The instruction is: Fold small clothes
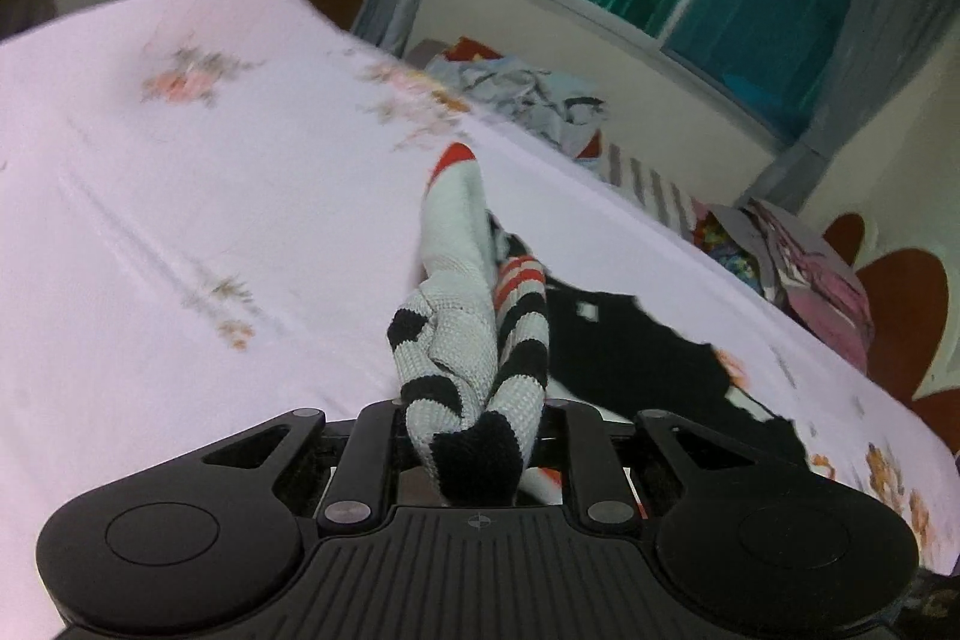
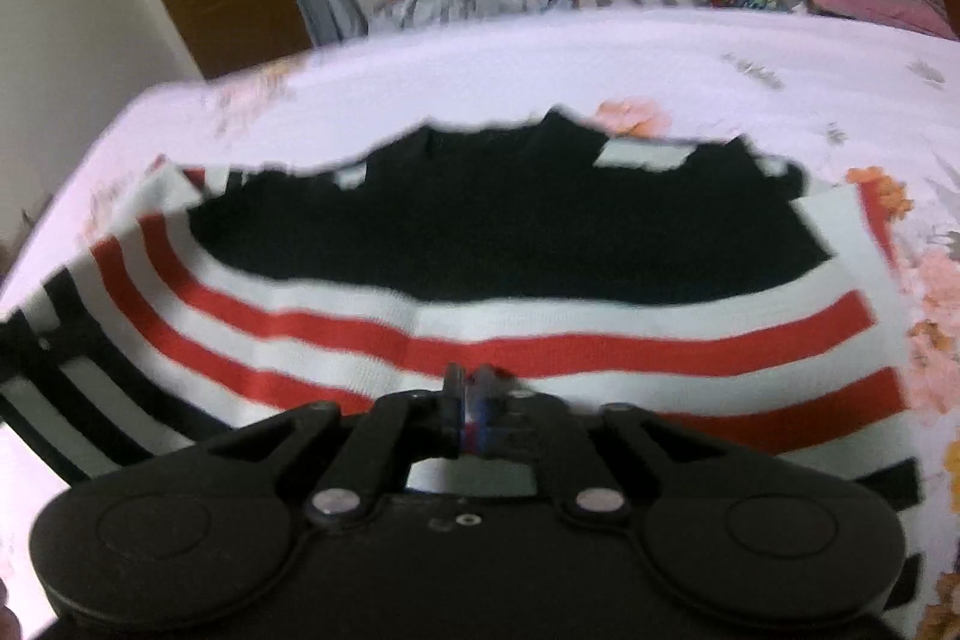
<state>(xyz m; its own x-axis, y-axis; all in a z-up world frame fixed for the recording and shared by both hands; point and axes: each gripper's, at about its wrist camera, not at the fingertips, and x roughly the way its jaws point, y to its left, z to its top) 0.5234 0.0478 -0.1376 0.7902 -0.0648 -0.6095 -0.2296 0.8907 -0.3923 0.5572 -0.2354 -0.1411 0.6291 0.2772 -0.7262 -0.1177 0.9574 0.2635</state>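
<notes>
the left gripper (image 1: 474, 430) pinches a bunched sleeve of the sweater (image 2: 480, 244), which lies on the bed (image 1: 180, 220). the right gripper (image 2: 469, 400), fingers pressed together, hovers over its stripes. best: carry the sleeve flat across the body, avoiding twist.

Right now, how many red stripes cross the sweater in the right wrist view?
2 full stripes on the sweater: one just below the black part, one lower, behind the right hand-held gripper. Others may be hidden.
</notes>
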